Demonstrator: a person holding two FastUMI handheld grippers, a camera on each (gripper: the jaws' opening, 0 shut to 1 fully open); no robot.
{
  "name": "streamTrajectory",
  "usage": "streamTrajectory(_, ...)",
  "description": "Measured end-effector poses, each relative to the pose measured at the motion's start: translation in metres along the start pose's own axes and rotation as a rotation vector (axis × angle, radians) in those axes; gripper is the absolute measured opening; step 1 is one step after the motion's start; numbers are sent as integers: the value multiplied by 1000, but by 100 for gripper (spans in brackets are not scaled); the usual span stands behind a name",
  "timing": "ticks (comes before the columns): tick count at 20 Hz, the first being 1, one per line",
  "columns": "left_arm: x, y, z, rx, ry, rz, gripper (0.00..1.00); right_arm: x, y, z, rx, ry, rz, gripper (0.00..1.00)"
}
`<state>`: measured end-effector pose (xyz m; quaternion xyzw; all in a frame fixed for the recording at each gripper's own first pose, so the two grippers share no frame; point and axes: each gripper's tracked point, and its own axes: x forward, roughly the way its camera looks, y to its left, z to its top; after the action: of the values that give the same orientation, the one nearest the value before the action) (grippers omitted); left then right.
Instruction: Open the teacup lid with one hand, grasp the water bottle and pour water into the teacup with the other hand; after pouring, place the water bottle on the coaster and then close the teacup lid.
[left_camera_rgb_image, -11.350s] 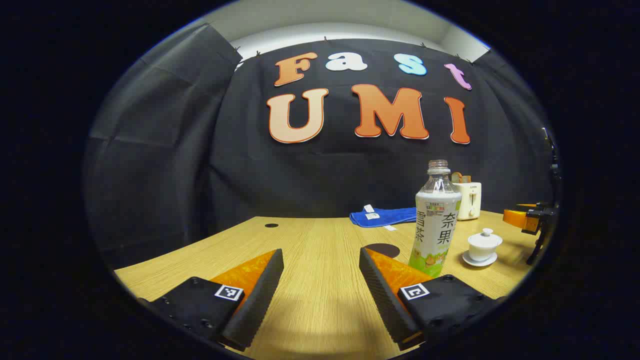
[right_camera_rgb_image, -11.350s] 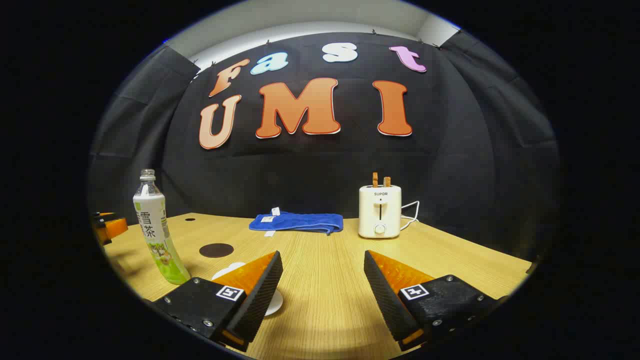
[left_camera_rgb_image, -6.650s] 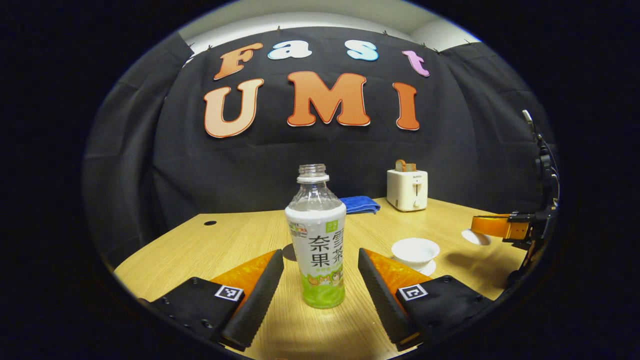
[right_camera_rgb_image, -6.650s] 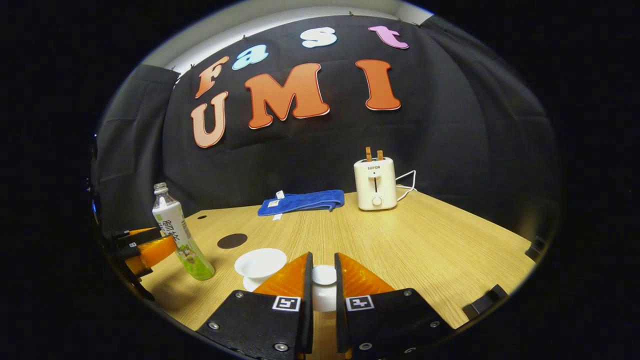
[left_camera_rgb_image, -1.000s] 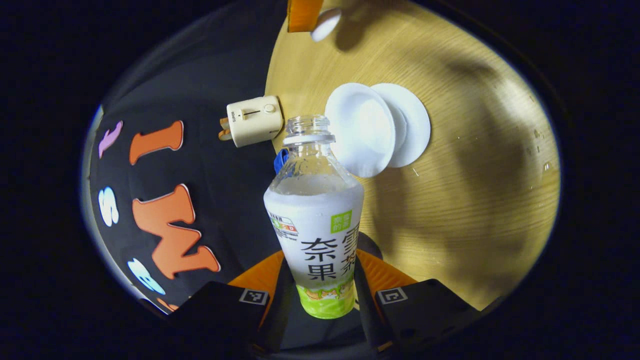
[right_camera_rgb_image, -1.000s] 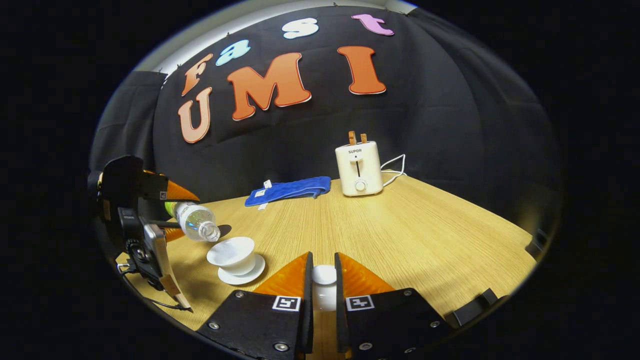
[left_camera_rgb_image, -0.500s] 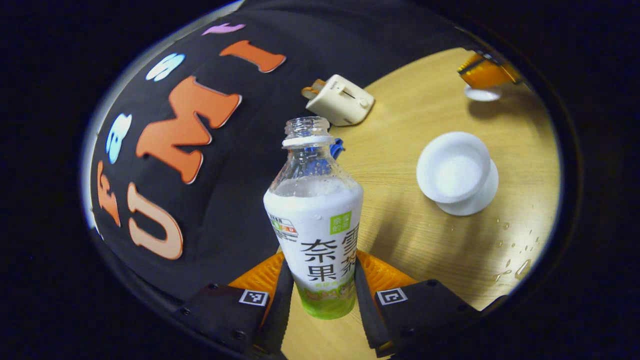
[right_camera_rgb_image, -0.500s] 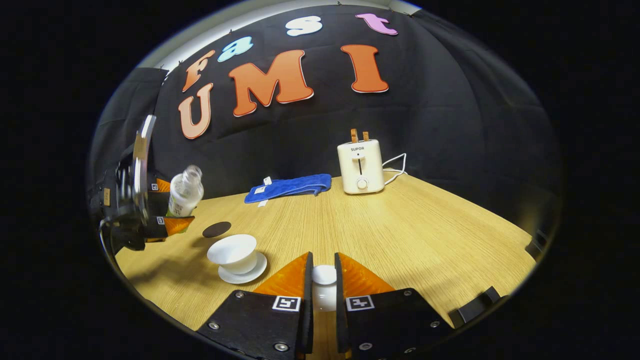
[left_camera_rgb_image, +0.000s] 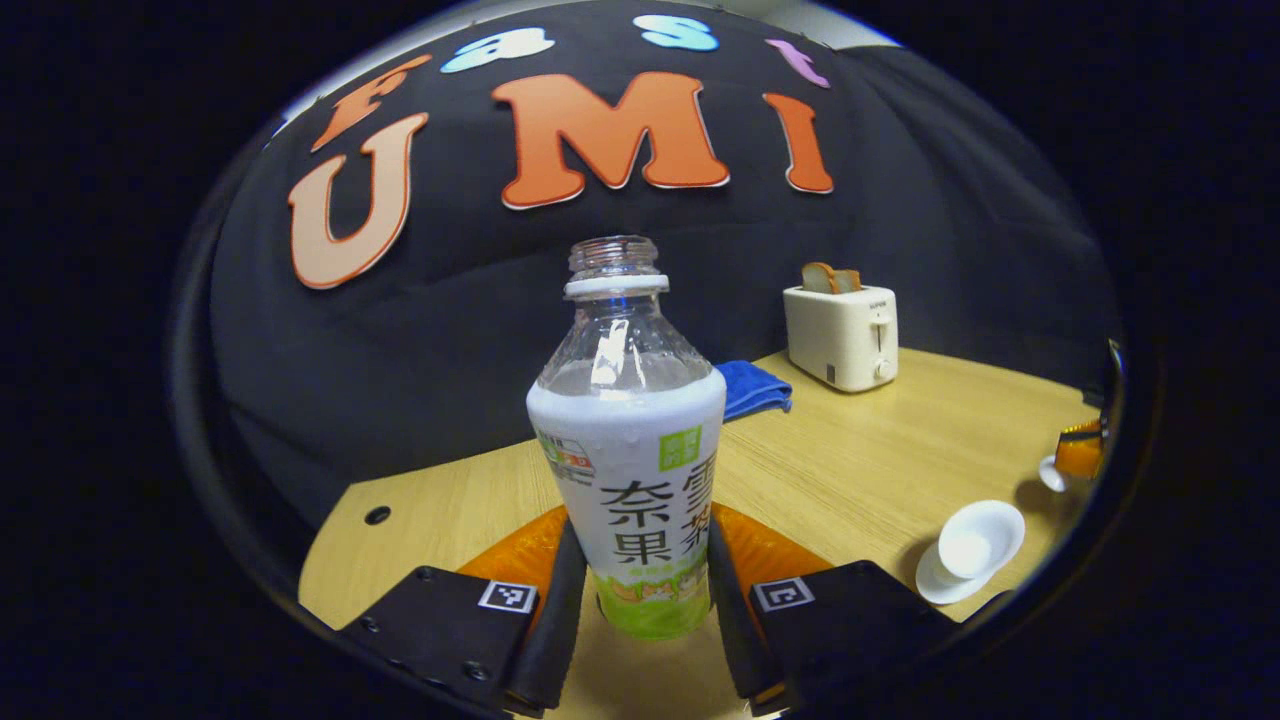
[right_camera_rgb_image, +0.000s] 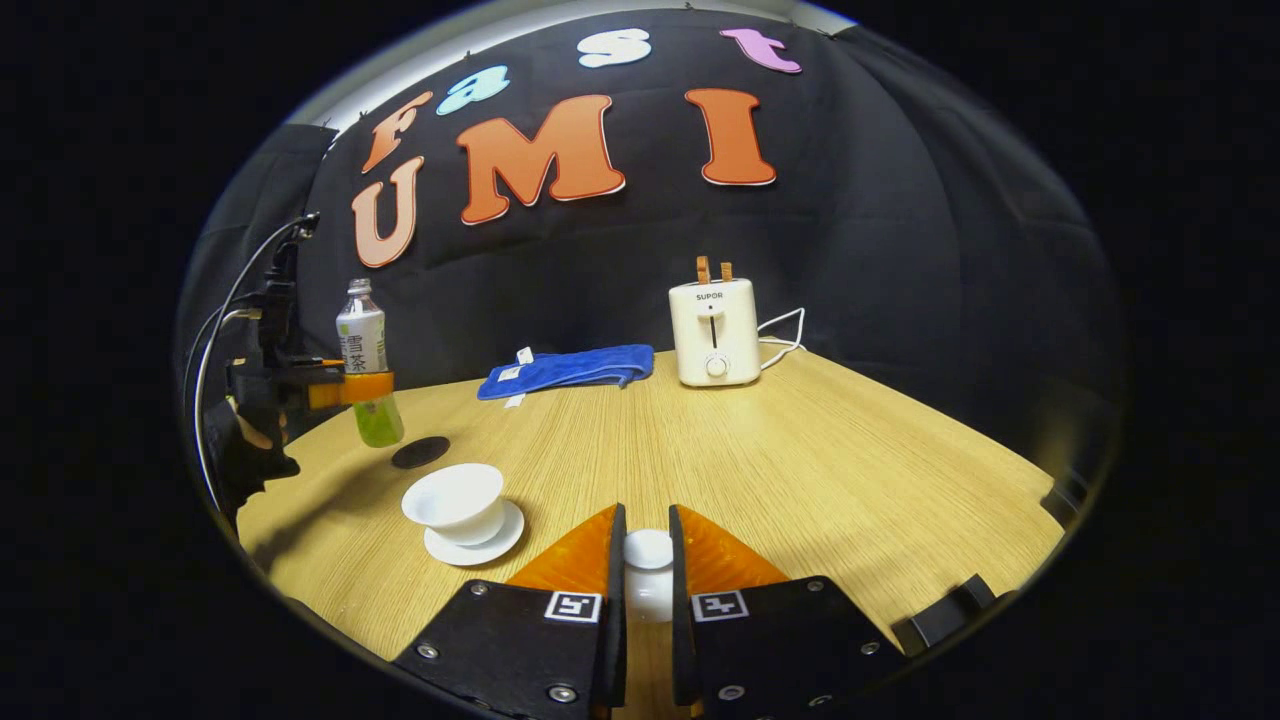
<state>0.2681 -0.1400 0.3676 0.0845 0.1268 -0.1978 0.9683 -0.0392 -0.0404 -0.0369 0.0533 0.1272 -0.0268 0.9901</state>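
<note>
Clamping the water bottle (left_camera_rgb_image: 628, 450) between both fingers, the left gripper (left_camera_rgb_image: 637, 600) holds it upright above the table (right_camera_rgb_image: 800, 450), near the coaster (right_camera_rgb_image: 420, 452). Half a second ago it leaned; the right gripper (right_camera_rgb_image: 646, 570) still pinches the lid (right_camera_rgb_image: 648, 550), beside the open teacup (right_camera_rgb_image: 455, 500).

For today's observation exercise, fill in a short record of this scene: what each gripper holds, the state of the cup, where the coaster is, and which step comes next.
left gripper: shut on clear plastic water bottle, upright, lifted
right gripper: shut on white teacup lid
white porcelain teacup: uncovered, on its saucer
dark round coaster: on wooden table, bare, below the bottle
next step: probably set bottle on coaster
</note>
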Motion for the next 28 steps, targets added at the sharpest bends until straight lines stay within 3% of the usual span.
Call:
streamTrajectory(1,10,4,-1,-34,-4,-2,64,0,1,-1,-6,-1,-4,18)
streamTrajectory(4,29,8,-13,-100,0,-10,61,1,3,-2,-23,6,-7,18)
streamTrajectory(8,45,8,-29,-97,28,-5,62,1,3,-3,-28,9,-12,19)
streamTrajectory(10,43,6,-29,-98,37,-14,67,0,3,-3,-30,9,-13,18)
streamTrajectory(13,42,2,-28,-99,39,-34,65,1,3,-2,-34,9,-15,18)
streamTrajectory(17,41,2,-29,-92,47,-27,69,0,3,-2,-32,7,-15,19)
streamTrajectory(18,42,4,-28,-89,43,-22,75,1,3,-2,-30,6,-15,19)
streamTrajectory(20,38,4,-28,-89,46,-20,77,0,3,-2,-28,6,-15,19)
streamTrajectory(21,40,5,-30,-85,47,-17,74,-1,2,-2,-27,5,-16,18)
streamTrajectory(27,20,-1,-42,-101,61,-20,99,0,3,-1,-19,1,-12,19)
streamTrajectory(28,12,-2,-45,-100,56,-19,97,0,3,-1,-21,1,-12,19)
